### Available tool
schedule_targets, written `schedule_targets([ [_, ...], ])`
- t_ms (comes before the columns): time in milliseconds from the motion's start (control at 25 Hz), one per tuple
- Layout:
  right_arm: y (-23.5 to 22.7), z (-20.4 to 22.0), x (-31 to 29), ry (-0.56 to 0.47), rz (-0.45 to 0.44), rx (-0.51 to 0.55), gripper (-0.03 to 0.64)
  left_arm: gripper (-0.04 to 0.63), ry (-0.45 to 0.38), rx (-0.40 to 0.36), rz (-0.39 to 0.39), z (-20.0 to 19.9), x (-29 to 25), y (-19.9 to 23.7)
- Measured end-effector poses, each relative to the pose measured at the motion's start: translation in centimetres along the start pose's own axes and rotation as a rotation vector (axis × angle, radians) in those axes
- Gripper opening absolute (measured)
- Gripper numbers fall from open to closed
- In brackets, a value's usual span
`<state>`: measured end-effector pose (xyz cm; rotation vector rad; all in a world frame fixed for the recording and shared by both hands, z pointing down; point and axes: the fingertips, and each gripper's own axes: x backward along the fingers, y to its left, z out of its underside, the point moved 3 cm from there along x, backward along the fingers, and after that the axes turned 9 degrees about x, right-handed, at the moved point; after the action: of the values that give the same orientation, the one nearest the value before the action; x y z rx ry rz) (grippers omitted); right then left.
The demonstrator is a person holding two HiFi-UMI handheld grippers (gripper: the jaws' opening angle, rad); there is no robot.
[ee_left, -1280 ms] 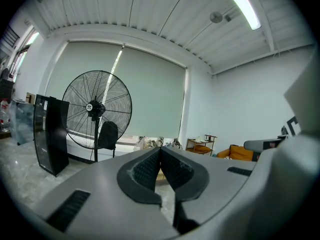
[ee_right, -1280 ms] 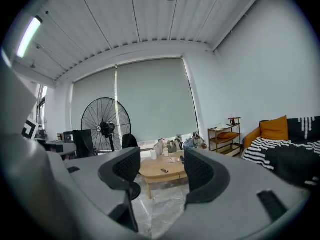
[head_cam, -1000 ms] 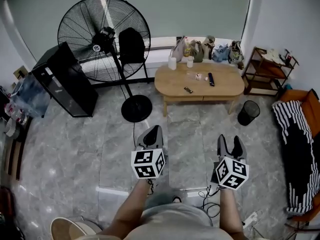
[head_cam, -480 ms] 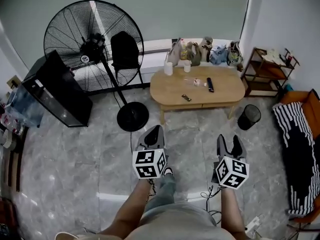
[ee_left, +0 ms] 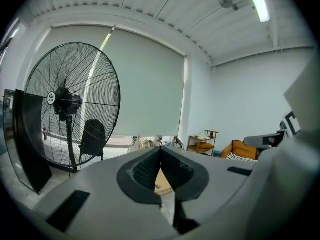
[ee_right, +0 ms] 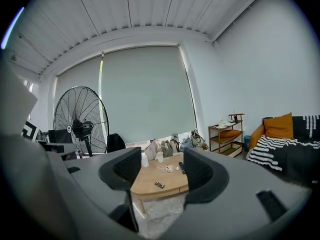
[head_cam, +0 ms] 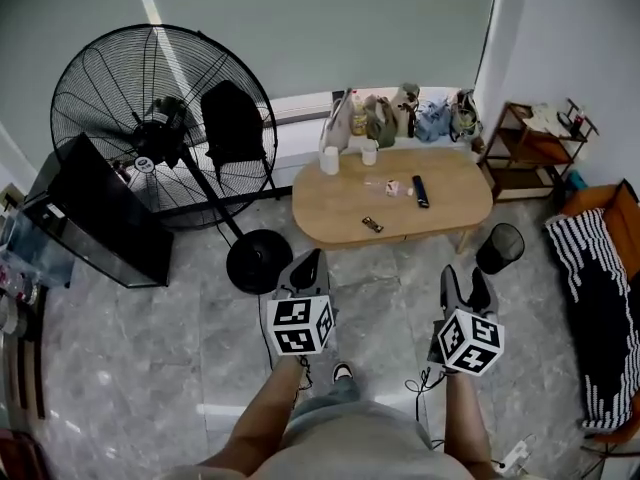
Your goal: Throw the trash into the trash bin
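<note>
Both grippers are being held out over the bare floor, well short of the table (head_cam: 440, 208). The left gripper (head_cam: 312, 258) is being kept clenched, its pads pressed together at the tips with nothing between them. The right gripper (head_cam: 466, 280) is being held released, and only the distant tabletop is being seen through its gap.

The likely trash is being left untouched on the table: a small dark wrapper (head_cam: 373, 225) near the front edge, its long axis slanted to that edge, and a crumpled clear scrap (head_cam: 385, 186) further back. The wrapper is lying ahead and between the two grippers, somewhat nearer the left one. The trash bin (head_cam: 499, 247) is standing on the floor by the table's right end, just ahead of the right gripper.

Compared with a second ago, the table and bin are being seen closer to the grippers and the fan (head_cam: 165, 128) further left. The person is judged to be walking forward, with the jaws unchanged.
</note>
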<state>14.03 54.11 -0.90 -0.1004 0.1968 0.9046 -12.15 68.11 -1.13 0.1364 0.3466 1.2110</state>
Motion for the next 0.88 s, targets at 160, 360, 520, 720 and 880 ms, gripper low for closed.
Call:
schedule_targets([
  [160,0.9,-0.6,-3.2,-0.001,0.026,0.002,0.268,0.018,0.003,0.007,0.019,-1.0,-3.7,2.2],
  [360,1.2,-0.4,-6.3,0.023,0.05,0.0,0.27,0.018,0.018,0.019,0.041,-1.1,-7.0,3.6],
  [520,1.1,-0.3,-8.0,0.043,0.057,0.004,0.27,0.018,0.04,0.032,0.044,-0.6,-8.5,4.2],
  [720,0.4,-0.1,-10.1,0.054,0.067,-0.008,0.27,0.018,0.066,0.029,0.047,-0.1,-10.5,4.5],
  [880,-0.6,0.3,-13.0,0.071,0.067,-0.018,0.268,0.018,0.075,0.018,0.041,-0.2,-12.5,4.5],
])
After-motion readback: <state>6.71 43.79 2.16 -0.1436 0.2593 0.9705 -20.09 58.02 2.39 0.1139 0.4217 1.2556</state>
